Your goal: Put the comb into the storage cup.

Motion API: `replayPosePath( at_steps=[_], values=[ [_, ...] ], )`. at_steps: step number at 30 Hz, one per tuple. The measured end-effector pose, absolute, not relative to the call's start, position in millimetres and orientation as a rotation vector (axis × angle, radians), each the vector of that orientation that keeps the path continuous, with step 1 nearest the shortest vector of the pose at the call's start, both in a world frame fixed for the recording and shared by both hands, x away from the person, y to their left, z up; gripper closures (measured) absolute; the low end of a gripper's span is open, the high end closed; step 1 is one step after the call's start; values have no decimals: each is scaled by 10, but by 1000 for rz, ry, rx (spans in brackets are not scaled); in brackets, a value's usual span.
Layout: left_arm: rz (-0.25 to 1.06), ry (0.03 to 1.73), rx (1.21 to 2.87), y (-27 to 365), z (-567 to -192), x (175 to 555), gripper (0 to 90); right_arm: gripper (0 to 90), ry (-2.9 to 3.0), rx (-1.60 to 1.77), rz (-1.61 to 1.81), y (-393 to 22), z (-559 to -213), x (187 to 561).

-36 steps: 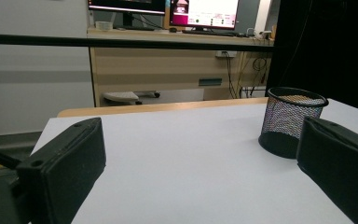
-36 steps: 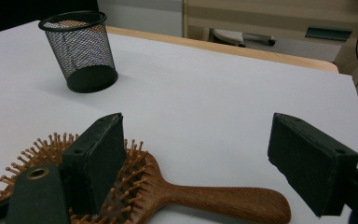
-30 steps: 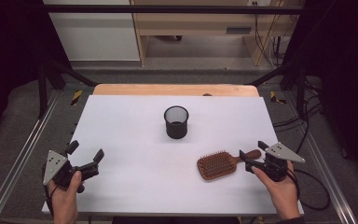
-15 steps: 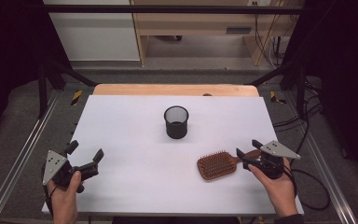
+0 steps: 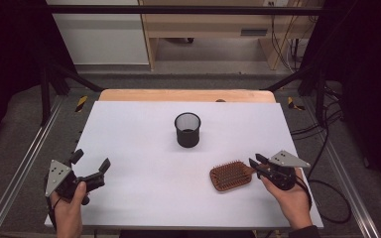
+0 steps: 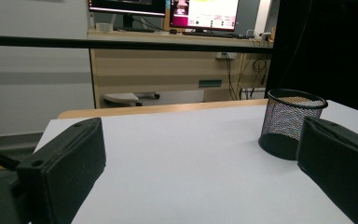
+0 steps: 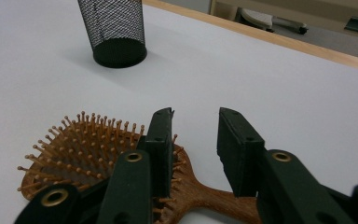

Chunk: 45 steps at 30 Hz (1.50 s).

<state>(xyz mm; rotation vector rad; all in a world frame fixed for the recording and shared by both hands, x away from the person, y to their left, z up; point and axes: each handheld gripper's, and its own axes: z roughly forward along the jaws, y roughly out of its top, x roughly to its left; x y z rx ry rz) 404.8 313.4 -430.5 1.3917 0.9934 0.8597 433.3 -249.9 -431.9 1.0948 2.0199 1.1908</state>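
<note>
A wooden paddle hairbrush (image 5: 230, 175) lies bristles up on the white table (image 5: 139, 148), its handle pointing right. My right gripper (image 5: 254, 163) is at that handle. In the right gripper view, the jaws of the right gripper (image 7: 196, 116) have just been closing and stand either side of the brush's neck (image 7: 209, 198). A gap still shows between them, and the left jaw is against the edge of the bristles (image 7: 74, 149). A black mesh cup (image 5: 187, 129) stands upright mid-table. My left gripper (image 5: 91, 159) rests open and empty at the front left.
In the left gripper view, the mesh cup (image 6: 291, 121) stands ahead to the right of the left gripper (image 6: 200, 135). A wooden strip (image 5: 186, 95) edges the table's far side. Metal rails (image 5: 25, 163) and cables (image 5: 322, 148) flank the table.
The right gripper has edged left onto the brush's handle and its jaws have narrowed around it. The left gripper, brush and cup have not moved.
</note>
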Motion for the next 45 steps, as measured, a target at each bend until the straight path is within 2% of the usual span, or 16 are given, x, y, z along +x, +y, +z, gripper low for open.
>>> replayPosePath(
  at_steps=[7,18,28,45],
  values=[
    [855,993,1392,3134,-4306,4048,12,775,2046,1089,1178,-2493,-4343,4319],
    [856,992,1393,3135,-4306,4048,12,857,2072,1094,1150,-2526,-4400,4297],
    [855,990,1394,3136,-4306,4049,12,899,2079,1103,1139,-2537,-4439,4291],
    [858,987,1394,3143,-4300,4045,12,900,2089,1132,1121,-2596,-4530,4269]
  ],
)
